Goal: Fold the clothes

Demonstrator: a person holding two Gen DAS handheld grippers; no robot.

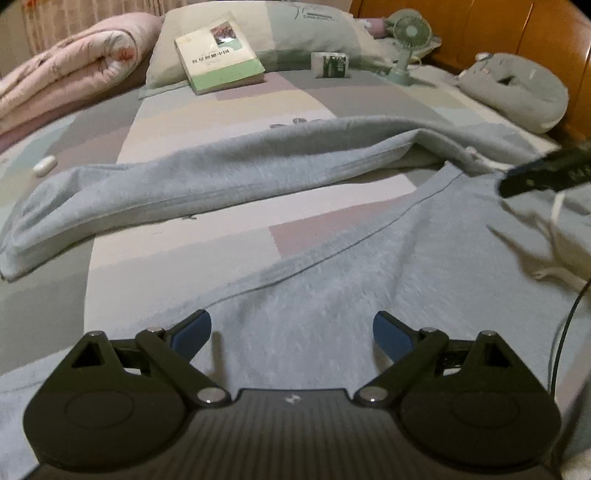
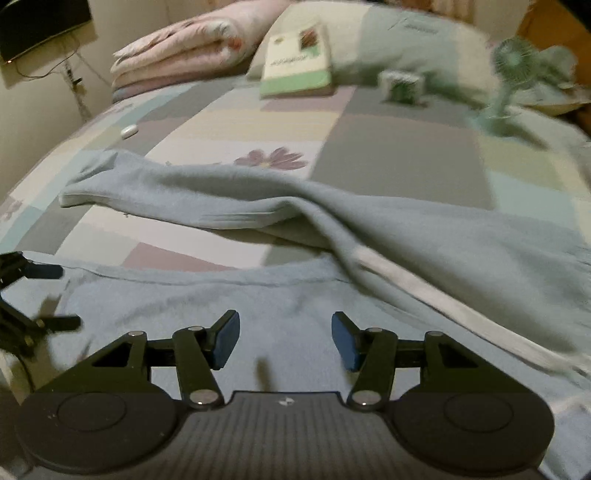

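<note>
Left wrist view: your left gripper and right gripper hang open and empty over the blue garment on the bed; book, fan beyond.

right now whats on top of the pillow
A book lies on the pillow, its lower end hanging off toward the sheet. A small green-and-white pack stands against the pillow's front edge. What is under the book is covered.
</note>
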